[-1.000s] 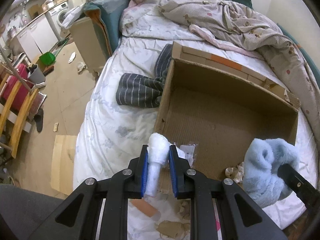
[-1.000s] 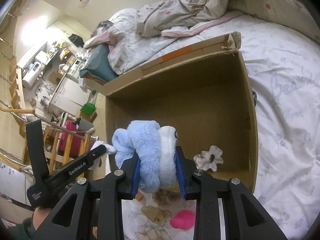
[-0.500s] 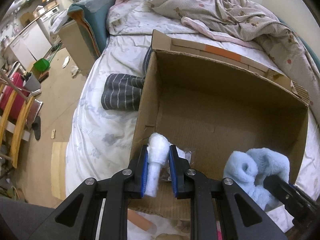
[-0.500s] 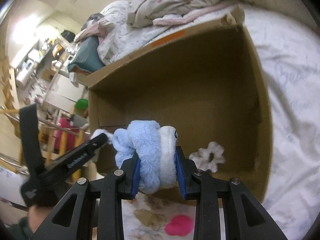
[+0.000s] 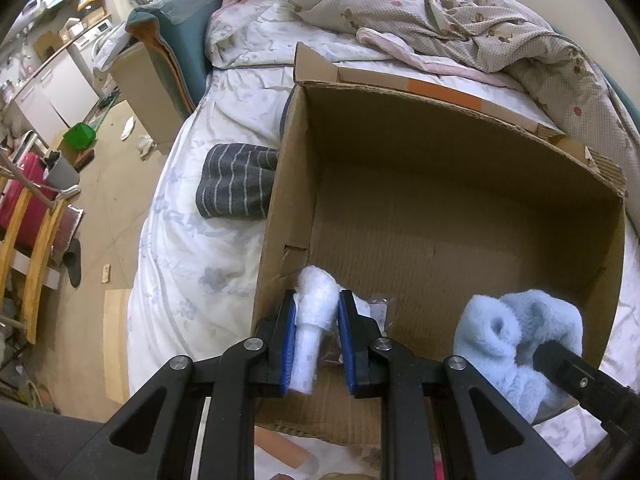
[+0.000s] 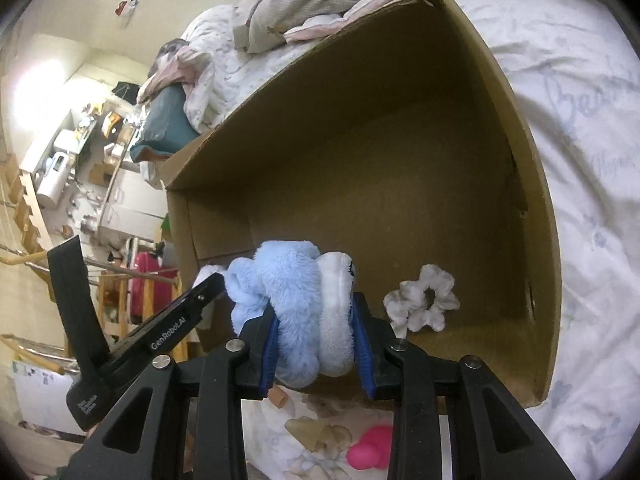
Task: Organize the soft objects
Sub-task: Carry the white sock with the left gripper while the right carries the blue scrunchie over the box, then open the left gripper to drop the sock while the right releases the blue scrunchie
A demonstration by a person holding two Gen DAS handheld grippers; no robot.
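An open cardboard box lies on the bed. My left gripper is shut on a white fluffy roll, held just over the box's near left corner. My right gripper hangs over the near edge of the box with a light blue and white plush toy filling the gap between its pads while its jaws are opening. The left wrist view shows the same plush toy at the lower right. On the box floor lie a white scrunchie and a clear plastic packet.
A grey striped garment lies on the white sheet left of the box. A crumpled quilt is heaped behind it. A pink toy and scraps lie on the bed in front of the box. The bed's left edge drops to a cluttered floor.
Both grippers have sunk toward the box, which now fills more of each view. Each still has its soft object between its pads.
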